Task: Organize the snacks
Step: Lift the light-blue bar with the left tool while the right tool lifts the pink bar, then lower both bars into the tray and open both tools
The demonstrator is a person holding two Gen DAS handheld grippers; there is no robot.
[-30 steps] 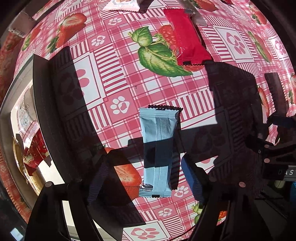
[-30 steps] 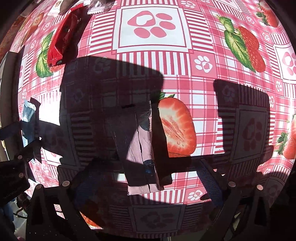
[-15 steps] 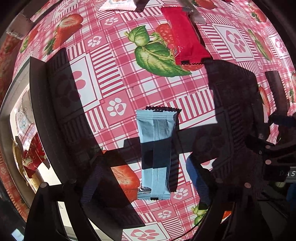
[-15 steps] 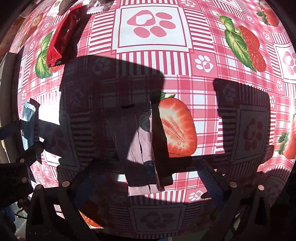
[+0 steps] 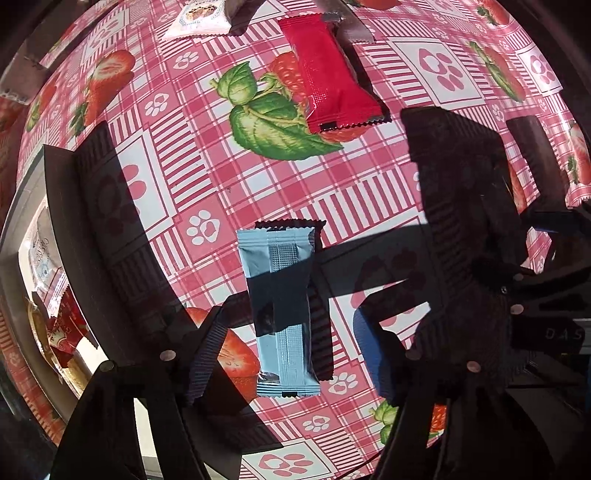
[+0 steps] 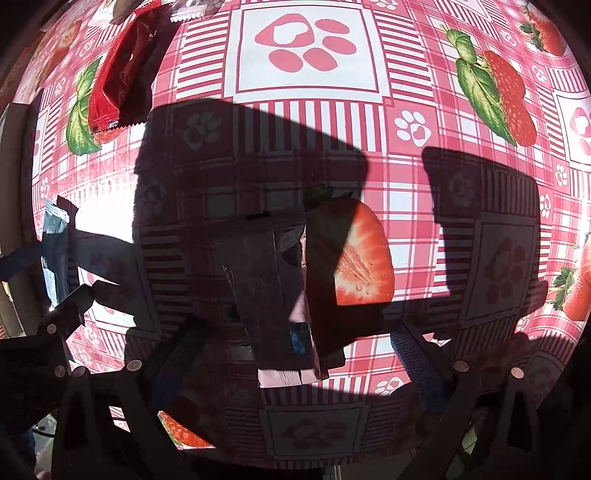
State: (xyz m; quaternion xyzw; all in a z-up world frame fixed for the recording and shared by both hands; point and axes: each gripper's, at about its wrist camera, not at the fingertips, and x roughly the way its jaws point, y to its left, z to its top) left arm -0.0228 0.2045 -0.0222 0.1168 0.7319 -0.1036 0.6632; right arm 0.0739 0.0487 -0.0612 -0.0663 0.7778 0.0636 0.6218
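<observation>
A light blue snack bar lies flat on the strawberry tablecloth, lengthwise between the fingers of my open left gripper, which hovers over its near half. A pink snack bar lies in shadow between the fingers of my open right gripper. A red snack packet lies farther back; it also shows in the right wrist view. The blue bar shows at the left edge of the right wrist view.
A grey tray at the left edge holds several snack packets. A white cookie packet and a silver wrapper lie at the far edge. My right gripper's body is at the right.
My left gripper has moved forward and down a little over the blue bar, so the bar sits deeper between its fingers. The right gripper has barely moved.
</observation>
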